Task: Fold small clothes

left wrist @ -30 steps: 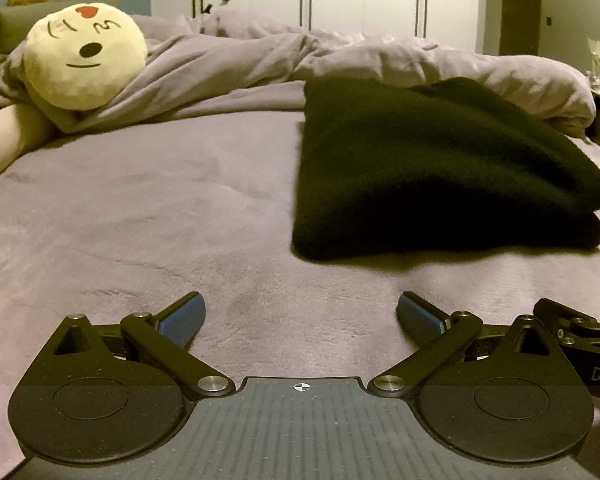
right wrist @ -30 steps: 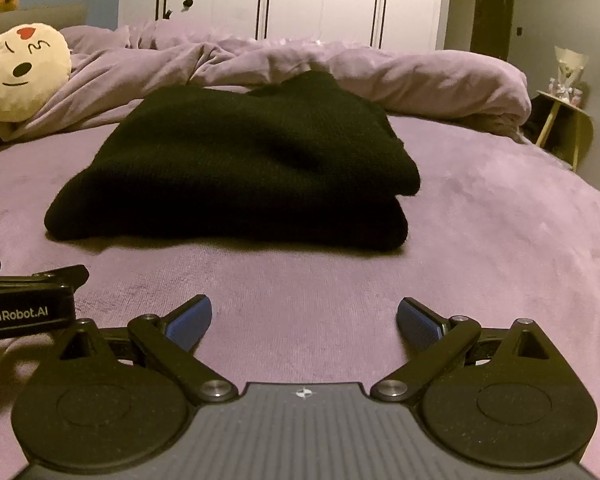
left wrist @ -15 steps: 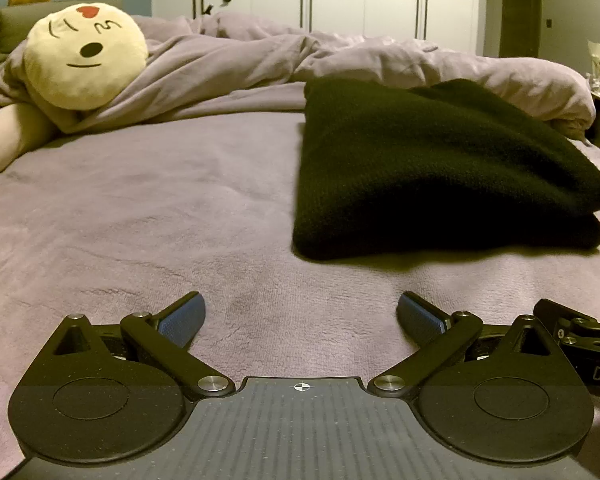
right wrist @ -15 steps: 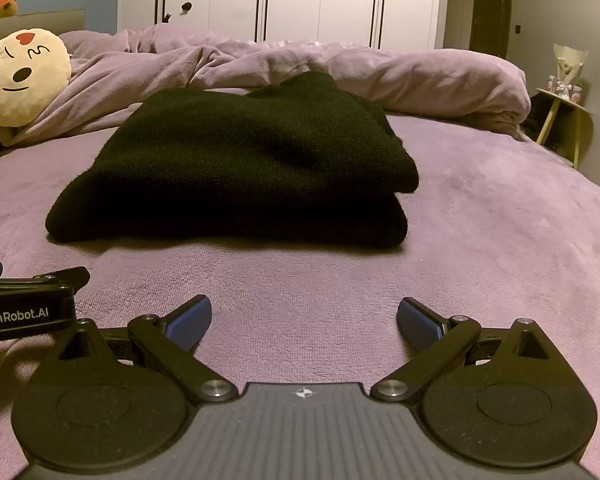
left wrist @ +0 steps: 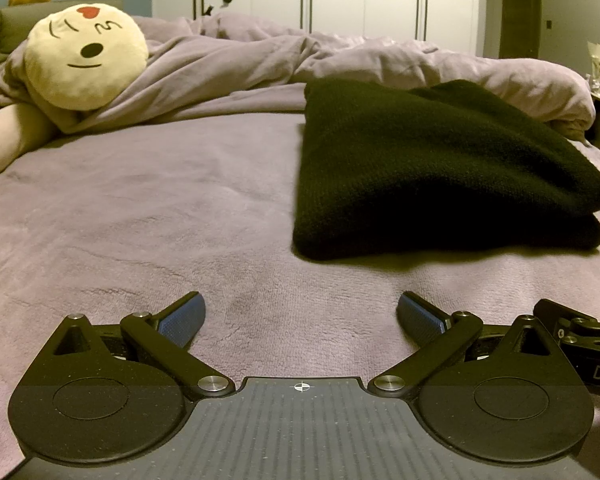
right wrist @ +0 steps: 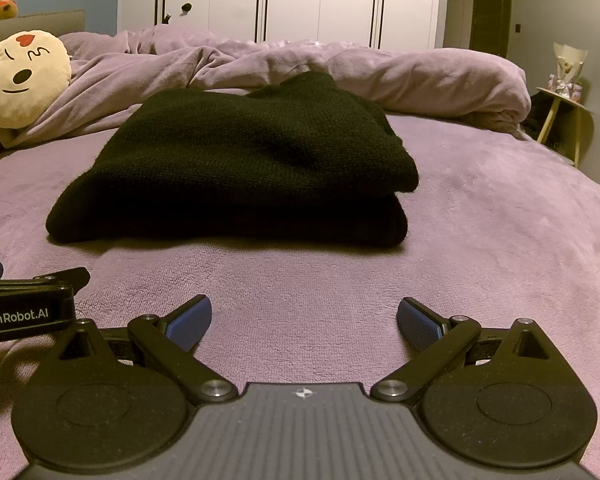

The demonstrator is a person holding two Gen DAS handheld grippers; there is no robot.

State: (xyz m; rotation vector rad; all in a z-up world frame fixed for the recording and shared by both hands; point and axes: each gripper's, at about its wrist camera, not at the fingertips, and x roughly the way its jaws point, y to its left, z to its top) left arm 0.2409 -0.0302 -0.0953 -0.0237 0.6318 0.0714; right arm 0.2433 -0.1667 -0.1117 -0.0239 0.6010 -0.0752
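White lettering on the side of the left gripper (right wrist: 24,312) reads "GenRobot.AI", seen from the right wrist view at the left edge. In the left wrist view the right gripper's (left wrist: 580,344) black body pokes in at the right edge and carries the letters "DA" — the rest is cut off.

Both tools sit low over the bedsheet (left wrist: 140,216), a mauve plush fabric with a short, slightly matted nap. The left gripper (left wrist: 298,312) has its fingers spread wide apart with nothing between them; their pads (left wrist: 180,316) are blue and finely ribbed, mounted on matte black linkage arms with silver pivot pins. The right gripper (right wrist: 304,318) matches it: fingers wide apart, blue ribbed pads (right wrist: 190,320) holding nothing.

The black knit garment (right wrist: 240,168) lies folded in a thick rectangular stack of two layers, coarse-knit and soft-edged. It rests on the sheet straight ahead of the right gripper's fingers, well beyond their tips; from the left gripper it (left wrist: 432,168) lies ahead and off to the right-finger side.

Beyond the garment a rumpled duvet (right wrist: 380,76) in the same mauve bunches across the bed. Far ahead of the left fingers — off to the left — a round cream plush pillow (left wrist: 86,54) shows a stitched kissing face with a red heart. White wardrobe doors (right wrist: 312,0) with dark vertical handles stand behind.
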